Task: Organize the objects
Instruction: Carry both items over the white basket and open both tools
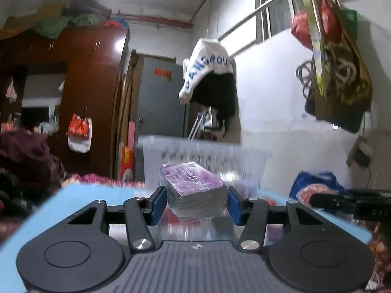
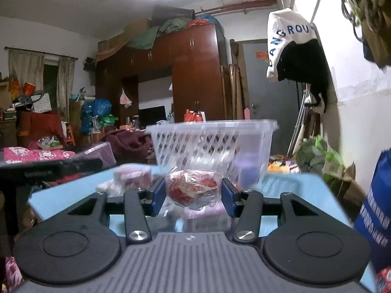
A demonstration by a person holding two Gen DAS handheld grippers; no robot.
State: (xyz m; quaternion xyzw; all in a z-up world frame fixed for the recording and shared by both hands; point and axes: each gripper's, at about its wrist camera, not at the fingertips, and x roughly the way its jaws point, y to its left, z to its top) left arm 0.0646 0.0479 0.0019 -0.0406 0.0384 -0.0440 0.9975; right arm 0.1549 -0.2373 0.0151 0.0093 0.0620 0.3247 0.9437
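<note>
My left gripper (image 1: 194, 204) is shut on a purple tissue pack (image 1: 193, 186) and holds it above the light blue table (image 1: 80, 210), in front of a clear plastic basket (image 1: 207, 156). My right gripper (image 2: 193, 195) is shut on a clear bag of red items (image 2: 193, 188) and holds it just in front of the same basket (image 2: 212, 141). A pink packet (image 2: 133, 174) lies on the table (image 2: 293, 195) to the left of the right gripper. The other gripper shows at the left edge of the right wrist view (image 2: 48, 168) and at the right edge of the left wrist view (image 1: 352, 201).
A blue bag (image 2: 376, 210) stands at the table's right side and also shows in the left wrist view (image 1: 315, 183). Purple packs (image 2: 207, 217) lie under the right gripper. A white wall (image 1: 281, 102) with hanging bags is on the right. A brown wardrobe (image 2: 193, 73) stands behind.
</note>
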